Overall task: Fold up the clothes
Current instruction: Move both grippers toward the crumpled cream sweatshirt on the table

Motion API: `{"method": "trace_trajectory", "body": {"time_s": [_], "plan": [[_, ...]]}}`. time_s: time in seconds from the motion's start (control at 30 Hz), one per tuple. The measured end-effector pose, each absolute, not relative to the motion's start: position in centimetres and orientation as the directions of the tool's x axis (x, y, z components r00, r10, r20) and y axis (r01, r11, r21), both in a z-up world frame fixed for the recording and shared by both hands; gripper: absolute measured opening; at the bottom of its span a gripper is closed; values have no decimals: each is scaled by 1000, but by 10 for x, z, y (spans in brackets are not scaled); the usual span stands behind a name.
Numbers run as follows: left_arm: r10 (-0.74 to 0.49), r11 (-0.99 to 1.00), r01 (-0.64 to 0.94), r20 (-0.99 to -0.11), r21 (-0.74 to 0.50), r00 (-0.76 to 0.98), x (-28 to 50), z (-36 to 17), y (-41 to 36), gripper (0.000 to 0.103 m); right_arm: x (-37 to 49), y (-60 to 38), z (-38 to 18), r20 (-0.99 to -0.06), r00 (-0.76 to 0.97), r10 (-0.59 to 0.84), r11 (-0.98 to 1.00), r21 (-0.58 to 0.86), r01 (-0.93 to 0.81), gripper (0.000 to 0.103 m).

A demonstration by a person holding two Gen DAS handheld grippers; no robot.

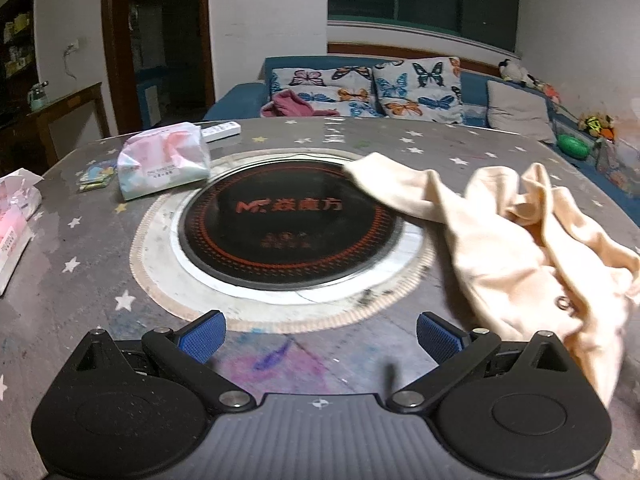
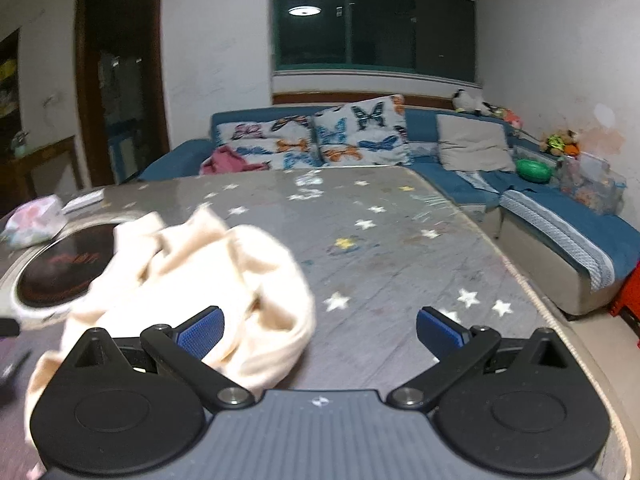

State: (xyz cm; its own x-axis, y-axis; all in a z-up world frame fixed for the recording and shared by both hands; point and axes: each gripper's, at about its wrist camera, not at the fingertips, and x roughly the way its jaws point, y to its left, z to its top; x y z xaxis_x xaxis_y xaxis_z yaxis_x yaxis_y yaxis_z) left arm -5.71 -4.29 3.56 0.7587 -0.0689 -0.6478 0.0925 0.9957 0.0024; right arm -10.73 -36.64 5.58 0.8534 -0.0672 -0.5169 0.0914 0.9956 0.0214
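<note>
On the bench, between my two tools, lies the cream garment, crumpled and not yet spread. From the left tool it sits off to the right, one long strip, a sleeve or a leg, I can't tell which, reaching up and left across the edge of the round black cooktop. That strip sets the long axis: it slants from near-right to far-left in the left wrist view. From the right tool the same heap is to the left and just ahead, with its near hem running under the left finger; whether they touch, I can't say. Both tools are spread wide and grip nothing. I judge the right tool the nearer one. The tissue pack stands well apart from the cloth, beyond the cooktop.
</note>
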Motion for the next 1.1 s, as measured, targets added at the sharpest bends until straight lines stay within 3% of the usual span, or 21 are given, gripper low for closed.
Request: {"method": "trace_trajectory", "body": {"time_s": [0.4,1.1], "plan": [[-117,986,164,-642,14,758,-79,46,-67,103,-139,-328,55,-529,848,46,999,33,-33,103],[-162,970,242,-644,37,748,-99,53,-97,103,-172,-317,60,-506,862,45,999,7,-49,103]]}}
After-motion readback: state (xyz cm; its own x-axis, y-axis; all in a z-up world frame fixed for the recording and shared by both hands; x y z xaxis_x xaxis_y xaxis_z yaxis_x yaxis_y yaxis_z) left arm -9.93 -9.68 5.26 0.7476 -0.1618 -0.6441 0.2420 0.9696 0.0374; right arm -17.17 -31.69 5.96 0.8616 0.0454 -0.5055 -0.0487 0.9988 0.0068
